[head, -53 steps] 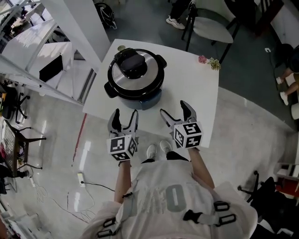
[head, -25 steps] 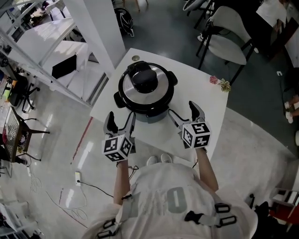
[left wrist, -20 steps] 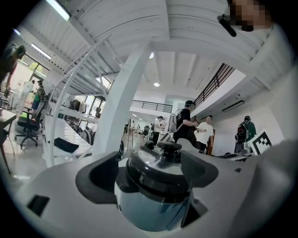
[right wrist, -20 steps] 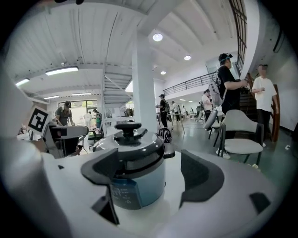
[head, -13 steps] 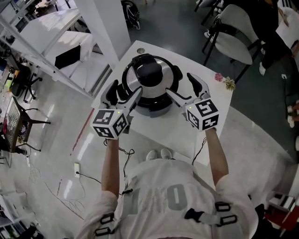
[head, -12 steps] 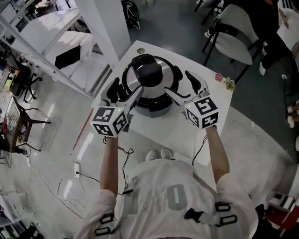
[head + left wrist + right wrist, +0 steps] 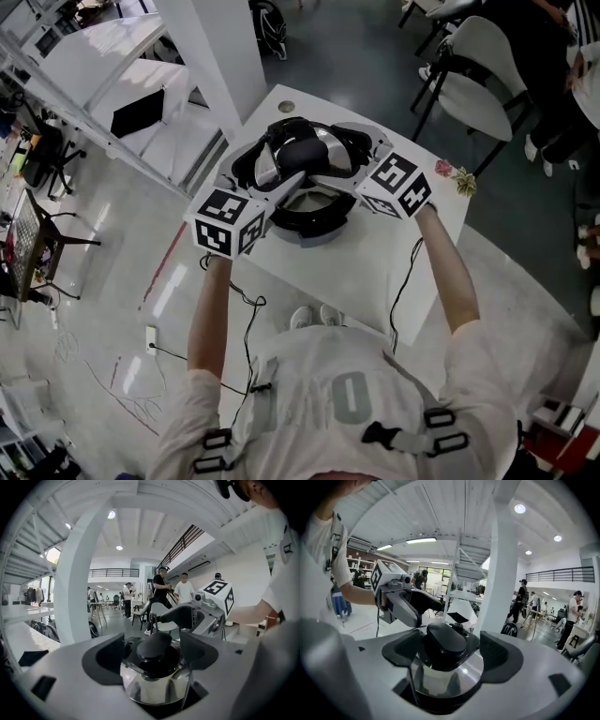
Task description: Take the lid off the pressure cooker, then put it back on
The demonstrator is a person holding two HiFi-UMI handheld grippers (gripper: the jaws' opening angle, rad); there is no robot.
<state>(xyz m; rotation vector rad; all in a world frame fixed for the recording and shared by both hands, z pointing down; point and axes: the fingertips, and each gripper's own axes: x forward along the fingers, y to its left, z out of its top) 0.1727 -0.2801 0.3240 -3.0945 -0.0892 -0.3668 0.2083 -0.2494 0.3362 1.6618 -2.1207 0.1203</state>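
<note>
The pressure cooker (image 7: 309,211) stands on the white table (image 7: 394,244), its steel lid (image 7: 323,141) seated on it. My left gripper (image 7: 281,172) reaches over the lid from the near left; its jaws are open on either side of the lid's black handle (image 7: 153,646). From the right, my right gripper (image 7: 339,159) comes in, jaws likewise open astride the same handle (image 7: 446,640). In the left gripper view the left gripper (image 7: 152,654) faces the right one's body (image 7: 208,606). The right gripper (image 7: 445,654) sees the left one's body (image 7: 401,603). Neither pair of pads visibly touches the handle.
A pink flower sprig (image 7: 454,174) lies at the table's right corner, and a small round disc (image 7: 286,106) at the far corner. A white pillar (image 7: 211,47) rises just left of the table. Chairs (image 7: 469,70) stand beyond it. A cable (image 7: 405,272) hangs off the near edge.
Both grippers have risen from the table's near edge and moved forward over the cooker, closing in on the lid handle from both sides. Their jaws stay open.
</note>
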